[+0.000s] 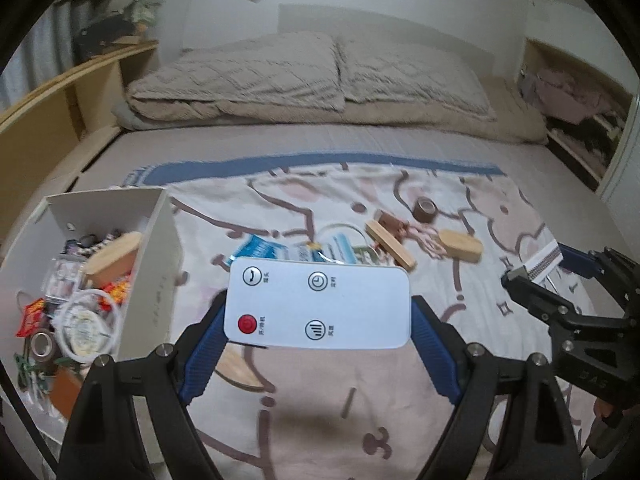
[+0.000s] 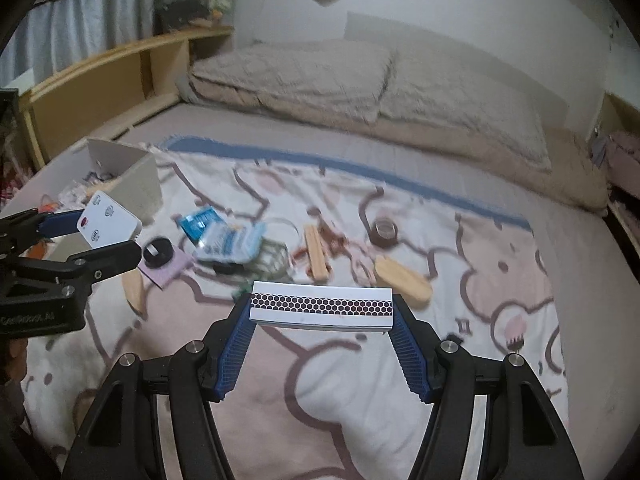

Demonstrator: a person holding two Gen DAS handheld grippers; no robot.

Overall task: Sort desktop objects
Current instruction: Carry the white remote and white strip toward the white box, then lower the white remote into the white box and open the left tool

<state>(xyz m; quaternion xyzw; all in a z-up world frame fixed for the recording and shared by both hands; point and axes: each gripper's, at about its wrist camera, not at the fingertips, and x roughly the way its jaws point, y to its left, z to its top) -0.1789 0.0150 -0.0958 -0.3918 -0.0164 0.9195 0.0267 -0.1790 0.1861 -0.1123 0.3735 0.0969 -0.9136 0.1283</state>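
Left tool (image 1: 318, 312) is clamped on flat white remote control (image 1: 318, 306), right tool (image 2: 322, 312) on white honeycomb-striped box (image 2: 320, 306); both are held right of open white bin (image 1: 160, 240). Each is best lowered in singly.

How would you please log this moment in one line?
left tongs: hold white remote | right tongs: hold honeycomb-striped box | both above blanket

A white remote (image 1: 318, 306) with a red button and three round icons sits flat, face up, clamped by its ends above the blanket. A white box (image 2: 322, 306) with a honeycomb strip is held level the same way. An open white bin (image 1: 156, 240), seemingly cardboard, stands left, full of clutter.
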